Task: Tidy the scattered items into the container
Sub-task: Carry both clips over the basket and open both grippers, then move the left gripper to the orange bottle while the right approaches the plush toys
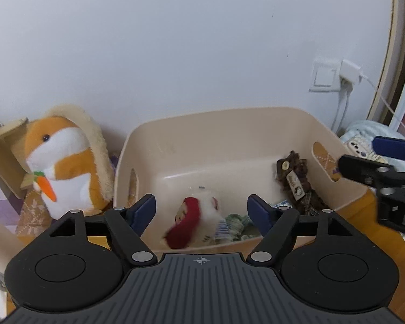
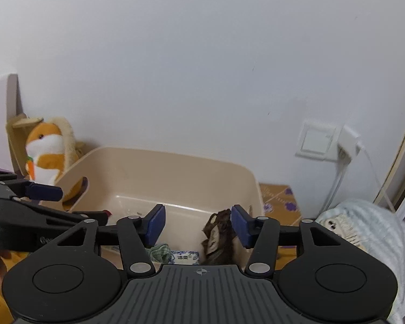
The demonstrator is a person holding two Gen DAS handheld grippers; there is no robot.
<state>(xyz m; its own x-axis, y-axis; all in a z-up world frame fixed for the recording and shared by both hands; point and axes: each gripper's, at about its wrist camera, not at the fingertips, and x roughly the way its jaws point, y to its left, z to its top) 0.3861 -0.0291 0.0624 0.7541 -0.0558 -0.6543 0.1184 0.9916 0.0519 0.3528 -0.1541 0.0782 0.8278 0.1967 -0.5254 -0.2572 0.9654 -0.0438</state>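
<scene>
A beige plastic bin [image 1: 229, 124] [image 2: 175, 159] stands against the wall. My left gripper [image 1: 202, 210] hangs open over its near edge. Between the pads, touching neither, is a blurred red and white plush toy [image 1: 191, 221] inside the bin. My right gripper [image 2: 197, 224] is open over the bin's right side. A brown plush toy [image 2: 218, 240] [image 1: 297, 186] leans on the bin's right wall, close to the right pad. A green checked cloth [image 1: 237, 222] [image 2: 159, 252] and a blue and white tissue pack [image 2: 185, 257] lie on the bin's floor.
An orange and white plush with a carrot [image 1: 62, 162] [image 2: 46, 151] sits left of the bin beside a wooden piece [image 1: 2, 145]. A wall socket [image 1: 325, 77] with a charger and cable is at the right. A pale blue blanket [image 2: 364, 229] and a flowered box [image 2: 278, 197] lie right of the bin.
</scene>
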